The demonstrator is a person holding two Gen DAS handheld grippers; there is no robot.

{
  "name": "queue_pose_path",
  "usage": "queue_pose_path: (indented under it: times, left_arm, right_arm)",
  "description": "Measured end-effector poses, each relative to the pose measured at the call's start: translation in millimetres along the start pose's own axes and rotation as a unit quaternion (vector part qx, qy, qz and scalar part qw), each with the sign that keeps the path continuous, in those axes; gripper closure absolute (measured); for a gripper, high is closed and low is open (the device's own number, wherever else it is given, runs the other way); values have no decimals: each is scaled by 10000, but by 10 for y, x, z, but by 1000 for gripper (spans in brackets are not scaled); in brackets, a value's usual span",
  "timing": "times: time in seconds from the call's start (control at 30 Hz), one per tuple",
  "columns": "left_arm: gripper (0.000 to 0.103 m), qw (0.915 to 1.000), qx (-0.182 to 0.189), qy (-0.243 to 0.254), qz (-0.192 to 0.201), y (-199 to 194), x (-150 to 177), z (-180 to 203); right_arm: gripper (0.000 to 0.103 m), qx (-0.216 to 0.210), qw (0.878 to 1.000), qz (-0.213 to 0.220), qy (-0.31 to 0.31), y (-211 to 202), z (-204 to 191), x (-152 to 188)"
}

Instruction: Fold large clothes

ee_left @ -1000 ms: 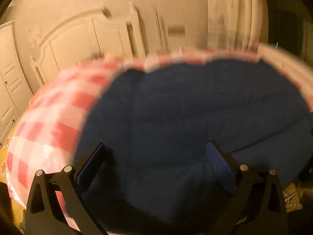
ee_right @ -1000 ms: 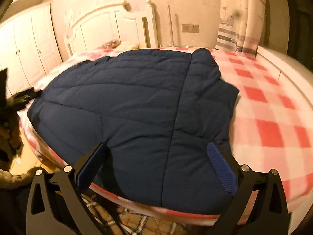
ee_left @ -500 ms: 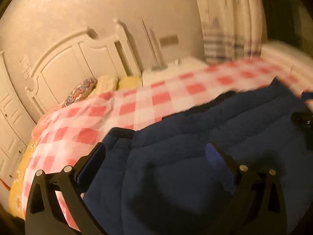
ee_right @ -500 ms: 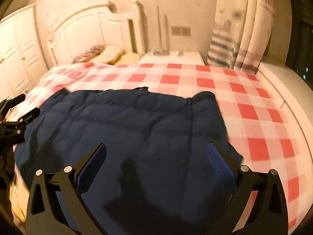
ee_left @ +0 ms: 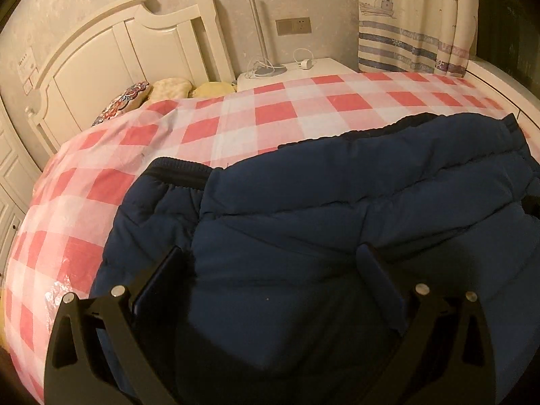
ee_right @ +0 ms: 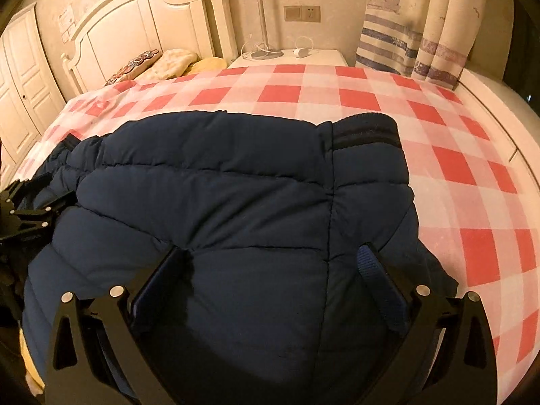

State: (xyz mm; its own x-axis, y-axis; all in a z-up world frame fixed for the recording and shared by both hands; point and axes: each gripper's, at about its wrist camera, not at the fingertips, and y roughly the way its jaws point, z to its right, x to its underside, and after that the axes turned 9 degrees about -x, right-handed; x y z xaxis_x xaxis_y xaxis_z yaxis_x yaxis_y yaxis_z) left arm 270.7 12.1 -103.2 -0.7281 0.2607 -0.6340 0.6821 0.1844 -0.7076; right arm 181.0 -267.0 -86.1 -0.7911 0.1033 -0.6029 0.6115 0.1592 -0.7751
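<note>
Jacket (ee_right: 236,202) now folded in half on the bed (ee_right: 455,175), far half exposed; left gripper (ee_left: 273,270) motion blur gone.

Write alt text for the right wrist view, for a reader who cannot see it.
A dark blue quilted jacket lies folded on a bed with a red-and-white checked cover, the open right gripper above its near edge, holding nothing. The left gripper shows at the jacket's left edge. Behind stand a white headboard, pillows and a striped curtain.
</note>
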Motion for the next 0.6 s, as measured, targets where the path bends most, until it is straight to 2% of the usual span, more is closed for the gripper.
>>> queue_pose_path:
  times: [0.1, 0.27, 0.33, 0.47, 0.6]
  left_arm:
    - [2, 10000, -32, 34, -27, 11, -3, 9]
    - [2, 10000, -29, 38, -32, 22, -4, 3]
    - [2, 10000, -24, 35, -36, 24, -3, 3]
    - [2, 10000, 13, 21, -68, 39, -13, 5]
    - [2, 10000, 13, 23, -66, 46, -17, 3]
  right_arm:
    - [5, 488, 9988, -48, -17, -74, -123, -110]
    - [5, 236, 9967, 342, -699, -133, -515, -153]
    - [5, 336, 9949, 48, -953, 63, -591, -115]
    - [5, -75, 9979, -146, -628, 152, -430, -161]
    - [5, 119, 9975, -83, -695, 37, -404, -95]
